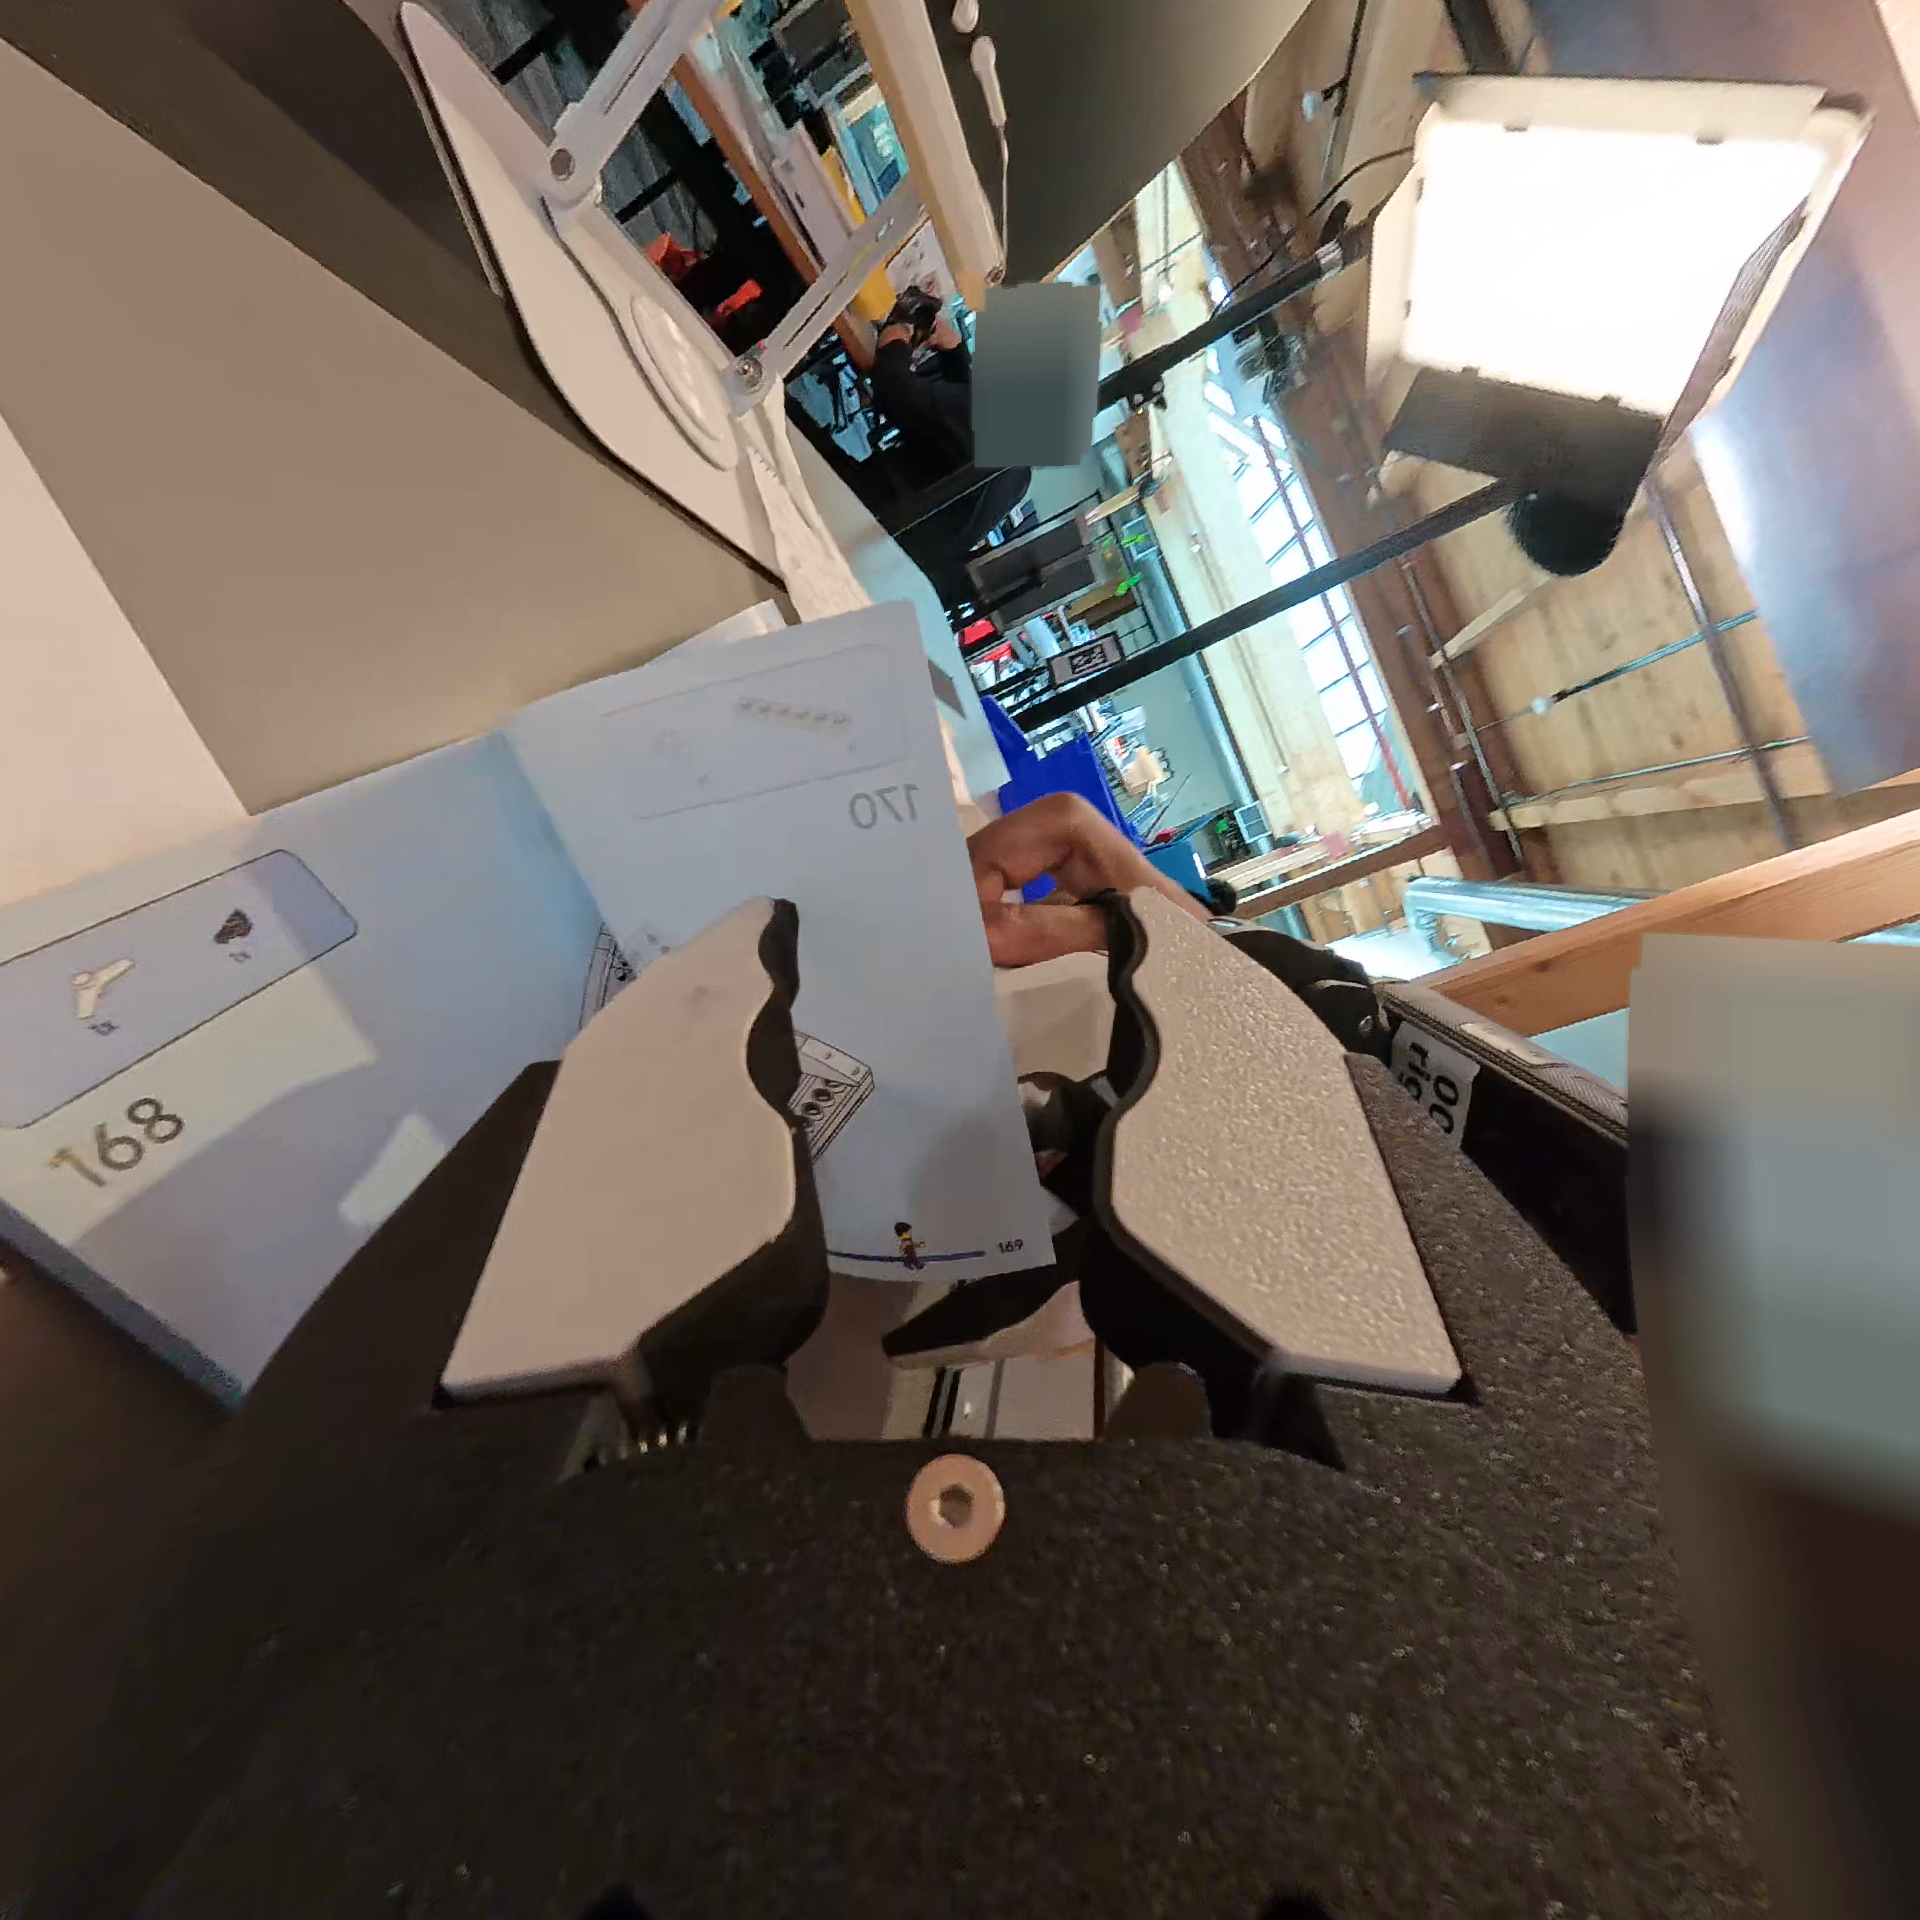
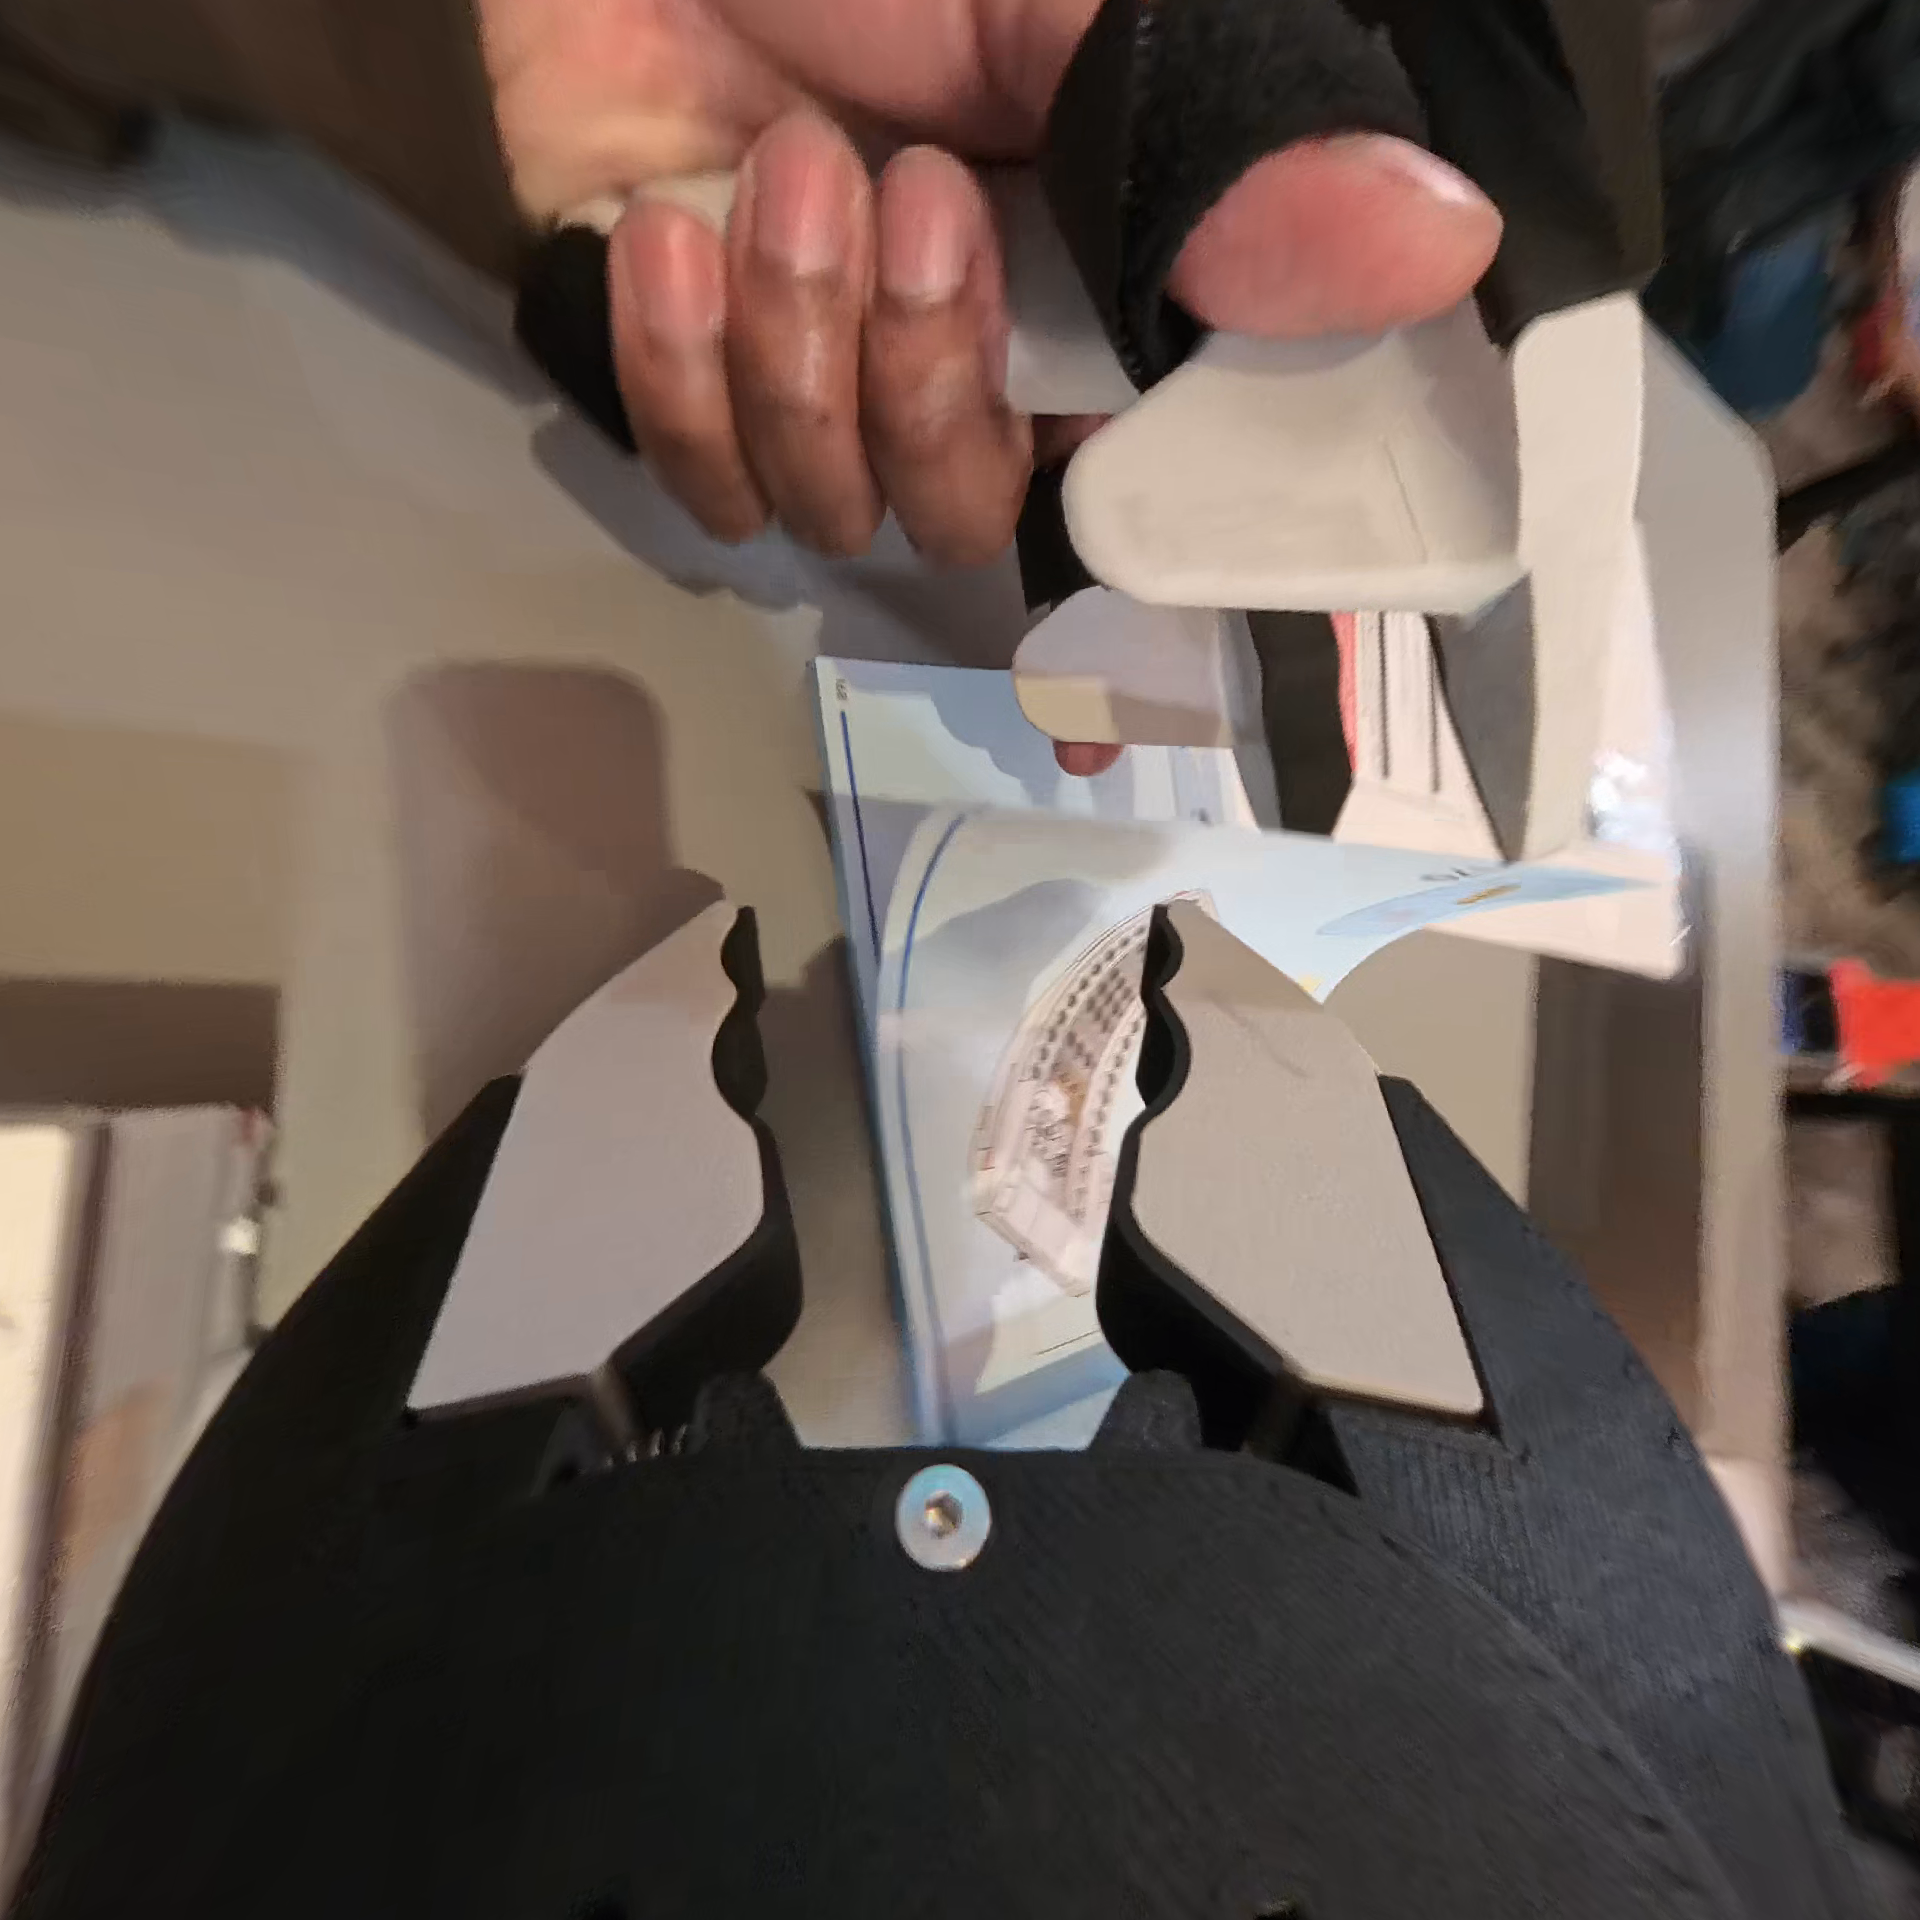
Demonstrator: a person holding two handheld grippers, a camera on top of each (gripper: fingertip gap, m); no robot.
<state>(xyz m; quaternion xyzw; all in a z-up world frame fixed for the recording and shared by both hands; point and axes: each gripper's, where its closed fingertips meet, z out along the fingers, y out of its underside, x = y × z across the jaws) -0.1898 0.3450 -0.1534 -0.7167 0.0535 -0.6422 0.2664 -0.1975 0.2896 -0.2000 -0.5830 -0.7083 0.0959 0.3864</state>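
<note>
Booklet (image 1: 727, 831) lies open on seemingly beige table (image 1: 260, 468)

Booklet (image 1: 727, 790): thin paper, pale blue, slight sheen, pages curling (image 2: 1039, 935).
Left gripper (image 1: 951, 935): body black, coarse grainy matt plastic; finger plates grey-white, pebbled matt; inner pads (image 1: 774, 997) black, wavy, rubbery-looking.
Right gripper (image 2: 951, 935): body black, matt, fine layered ridges; finger plates smooth matt grey.
Screw (image 1: 954, 1507) in left body: bright metal, shiny.
Hand (image 2: 831, 343): black cloth fingerless glove, fuzzy.
Worktop (image 1: 312, 468): smooth, matt, beige.
Beam (image 1: 1714, 914): bare wood, visible grain.
</note>
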